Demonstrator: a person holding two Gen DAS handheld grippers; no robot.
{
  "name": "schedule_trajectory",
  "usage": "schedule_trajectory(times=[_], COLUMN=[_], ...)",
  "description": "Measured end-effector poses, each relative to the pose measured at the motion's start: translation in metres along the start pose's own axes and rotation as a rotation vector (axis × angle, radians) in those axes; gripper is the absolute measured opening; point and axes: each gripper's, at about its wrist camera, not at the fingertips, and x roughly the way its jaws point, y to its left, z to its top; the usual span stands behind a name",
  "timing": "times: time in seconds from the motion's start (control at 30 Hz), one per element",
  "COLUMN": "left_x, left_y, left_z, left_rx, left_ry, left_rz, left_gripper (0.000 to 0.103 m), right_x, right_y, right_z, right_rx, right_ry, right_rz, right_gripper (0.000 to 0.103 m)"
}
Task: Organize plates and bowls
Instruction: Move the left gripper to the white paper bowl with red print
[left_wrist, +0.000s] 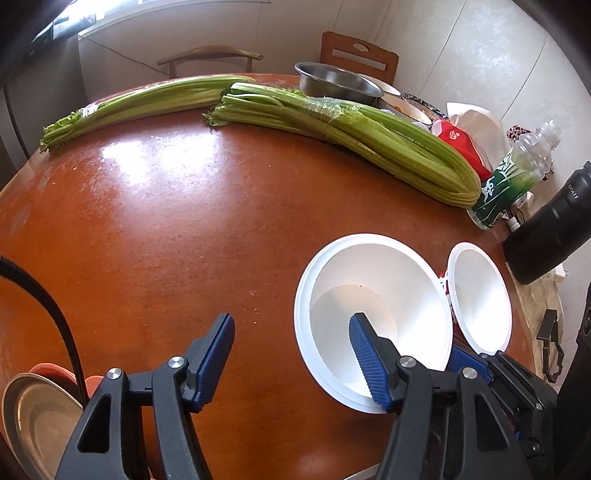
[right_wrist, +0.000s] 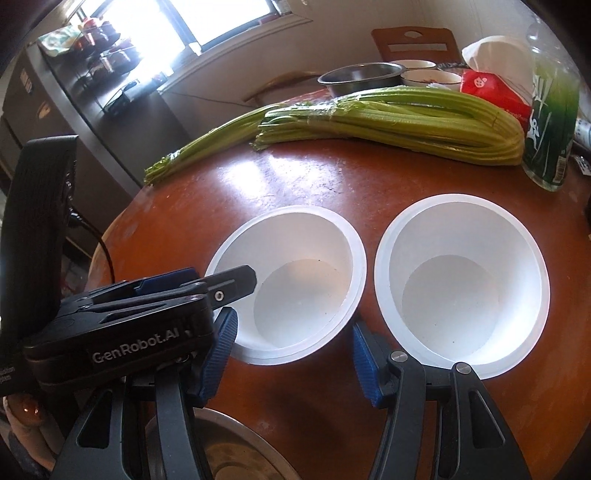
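Right wrist view shows two white plastic bowls side by side, nearer than the celery (right_wrist: 399, 122). Right gripper (right_wrist: 291, 354) hangs spread over the left bowl (right_wrist: 295, 258); left gripper (left_wrist: 291, 350) gapes too. Straddle one rim wall, pinch, nest into the right bowl (right_wrist: 461, 277).

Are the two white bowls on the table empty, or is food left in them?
Empty. The right wrist view shows bare white bottoms in the left bowl and the right bowl, with only tiny specks.
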Motion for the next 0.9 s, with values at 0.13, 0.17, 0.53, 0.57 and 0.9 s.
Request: schedule_trajectory(times=[0.13, 0.17, 0.53, 0.57, 0.9], left_x=[0.006, 0.006, -0.007, -0.009, -0.035], left_y=[0.001, 0.001, -0.002, -0.003, -0.009], left_z=[0.000, 0.000, -0.004, -0.005, -0.017], left_rx=[0.000, -0.001, 0.003, 0.004, 0.011], left_ry=[0.013, 0.013, -0.009, -0.013, -0.054], left_rz=[-0.034, -0.042, -0.056, -0.056, -0.053], left_gripper=[0.048, 0.045, 0.040, 0.040, 0.040], right_x=[0.002, 0.002, -0.006, -0.007, -0.028], right_y=[0.003, 0.004, 0.010, 0.011, 0.021], right_z=[0.001, 0.001, 0.002, 0.002, -0.003], right_rx=[-0.045, -0.052, -0.085, -0.086, -0.109], right_ry=[-0.005, -0.006, -0.023, -0.026, -0.051], right_rz=[-0.021, -0.022, -0.022, -0.020, -0.001], right_gripper=[0.060, 0.060, 0.059, 0.059, 0.059])
